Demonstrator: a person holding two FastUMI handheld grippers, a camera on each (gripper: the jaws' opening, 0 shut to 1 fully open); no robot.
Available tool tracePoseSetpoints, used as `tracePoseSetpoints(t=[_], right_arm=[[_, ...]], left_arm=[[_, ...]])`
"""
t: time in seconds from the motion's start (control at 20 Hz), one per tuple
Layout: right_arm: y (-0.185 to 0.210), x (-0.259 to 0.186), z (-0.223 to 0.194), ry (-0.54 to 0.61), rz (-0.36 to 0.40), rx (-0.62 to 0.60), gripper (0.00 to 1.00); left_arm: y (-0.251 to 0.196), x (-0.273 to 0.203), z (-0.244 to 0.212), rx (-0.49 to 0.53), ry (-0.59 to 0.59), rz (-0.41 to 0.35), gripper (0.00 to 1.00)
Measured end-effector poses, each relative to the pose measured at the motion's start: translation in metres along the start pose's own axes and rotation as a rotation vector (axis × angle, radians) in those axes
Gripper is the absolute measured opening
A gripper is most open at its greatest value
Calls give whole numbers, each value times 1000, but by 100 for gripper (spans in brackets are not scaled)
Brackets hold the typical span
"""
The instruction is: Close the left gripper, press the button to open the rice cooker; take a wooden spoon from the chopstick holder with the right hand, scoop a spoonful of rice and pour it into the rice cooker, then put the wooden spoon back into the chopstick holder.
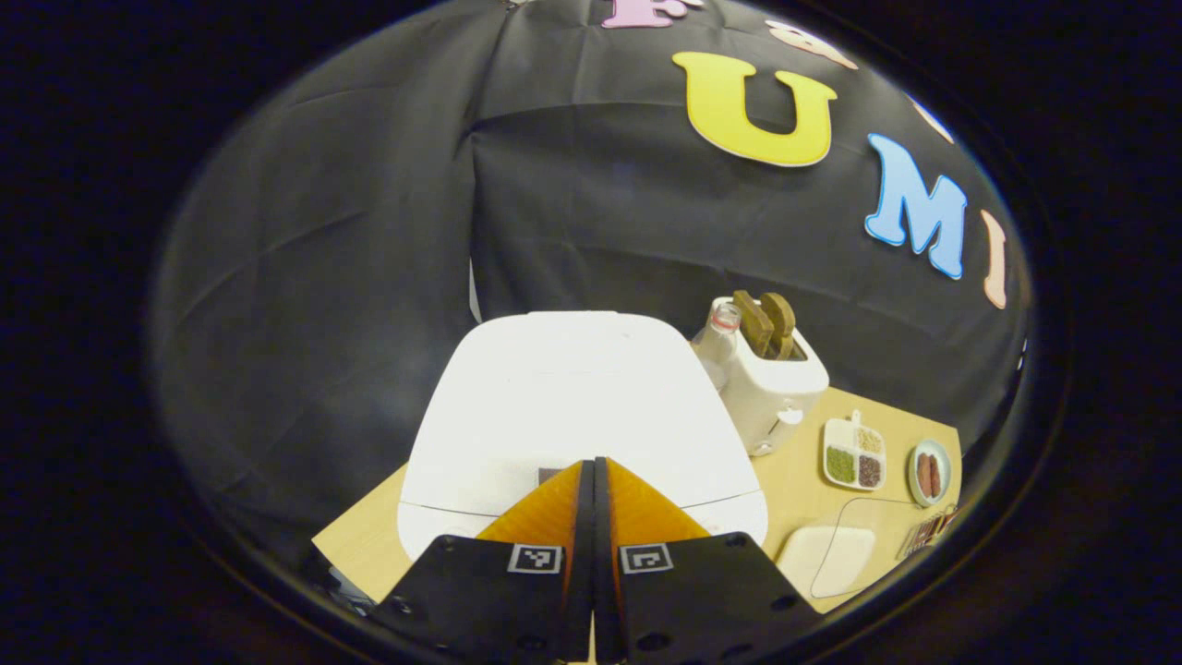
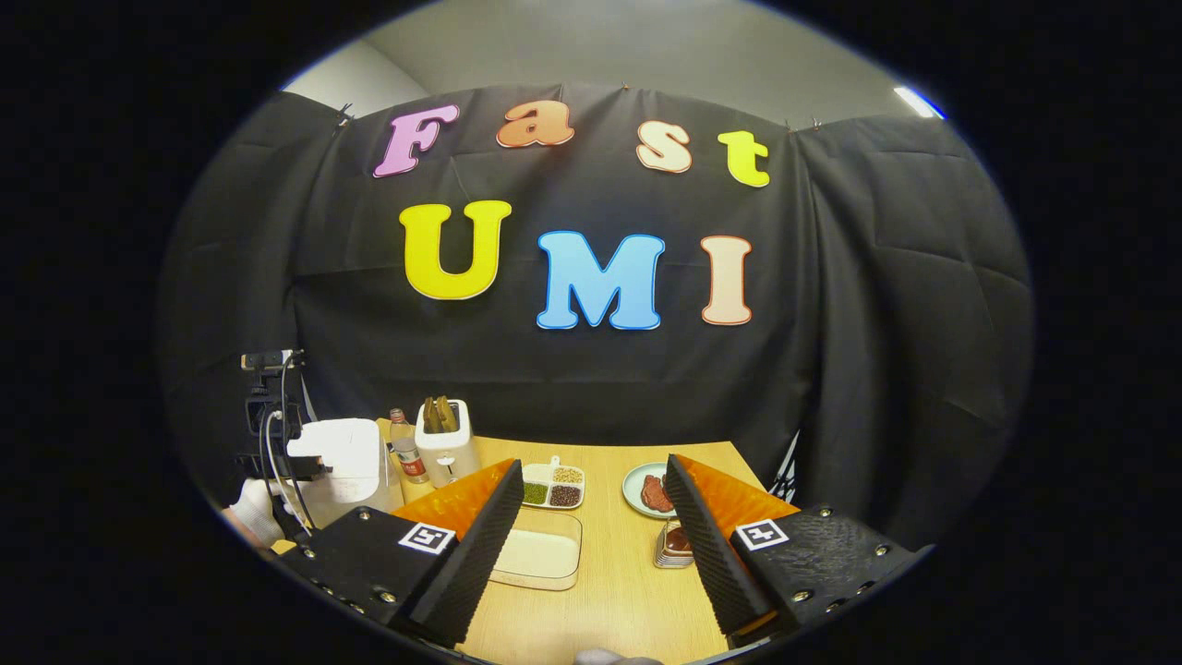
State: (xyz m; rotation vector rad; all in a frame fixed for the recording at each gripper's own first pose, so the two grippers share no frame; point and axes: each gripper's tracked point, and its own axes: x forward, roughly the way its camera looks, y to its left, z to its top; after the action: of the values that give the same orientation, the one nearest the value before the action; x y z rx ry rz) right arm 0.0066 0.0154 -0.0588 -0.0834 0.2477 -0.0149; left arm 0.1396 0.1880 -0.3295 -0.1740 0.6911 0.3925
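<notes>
My left hand-held gripper (image 1: 593, 466), at the bottom centre of the left gripper view, has its fingers pressed together with nothing between them, tips over the front edge of the white, rounded plastic rice cooker (image 1: 572, 397) that sits in the middle of that frame with its lid down. I judge this is the first step: the gripper is closed and I am lining up on the lid button, which I take to be the small dark patch just at the fingertips, though I cannot tell whether they touch it. The next move calls for a short, straight push there.

To the right of the cooker stands the white chopstick holder (image 1: 771, 388) with brown wooden spoon handles (image 1: 766, 323) sticking up from it. Farther right on the light wooden counter (image 1: 794, 471) lie a small white divided dish of grains (image 1: 854, 454) and, at lower right, a shallow clear rectangular tray of white rice (image 1: 826, 559).

In the right gripper view, my right hand-held gripper (image 2: 596, 517) is spread wide and empty at the bottom of the frame, well apart from the holder at middle left.
</notes>
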Motion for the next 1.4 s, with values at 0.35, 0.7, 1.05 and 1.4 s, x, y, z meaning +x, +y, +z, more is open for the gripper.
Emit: tracePoseSetpoints(t=[0.35,0.7,1.05,1.4], right_arm=[[7,-1,-6,26,22,4,95],[11,-3,-6,19,31,21,95],[4,5,13,-129,19,10,95],[-38,-7,-6,-123,-41,44,95]], left_arm=[[0,3,4,7,11,17,9],[2,-4,21,20,-55,14,9],[-18,-137,167,100,-684,1,9],[-58,-221,140,151,-714,-117,12]])
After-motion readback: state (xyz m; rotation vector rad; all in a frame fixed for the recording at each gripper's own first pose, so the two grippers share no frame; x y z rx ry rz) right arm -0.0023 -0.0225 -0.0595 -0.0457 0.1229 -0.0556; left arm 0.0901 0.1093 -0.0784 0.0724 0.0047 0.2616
